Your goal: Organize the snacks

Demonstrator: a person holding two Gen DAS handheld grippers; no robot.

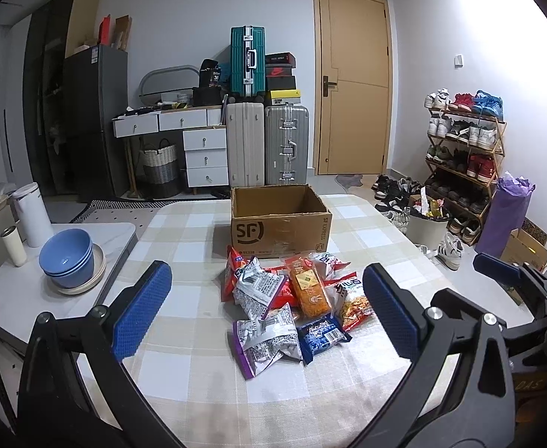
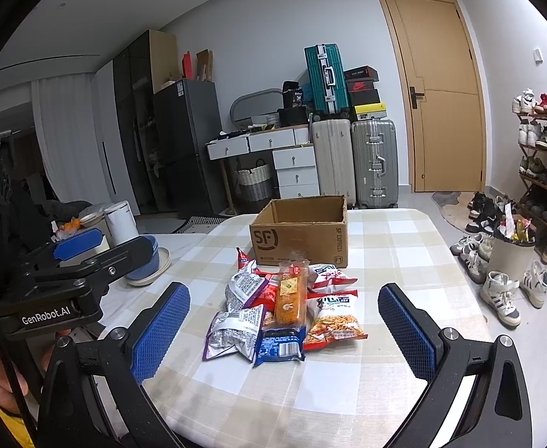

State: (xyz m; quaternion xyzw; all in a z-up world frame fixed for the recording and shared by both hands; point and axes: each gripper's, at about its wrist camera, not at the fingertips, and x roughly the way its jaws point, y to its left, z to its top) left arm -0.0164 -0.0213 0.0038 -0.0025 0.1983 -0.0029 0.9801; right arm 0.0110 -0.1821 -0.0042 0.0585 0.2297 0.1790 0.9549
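While both jaws spread empty, orange snack pack (image 1: 309, 291) lies long axis toward cardboard box (image 1: 279, 231).

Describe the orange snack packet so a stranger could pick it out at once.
Find the cardboard box on the checked tablecloth; a snack pile lies just in front. The orange packet is the long clear-wrapped bar atop the pile's middle, with a green label, unlike the silver, red and blue bags around it.
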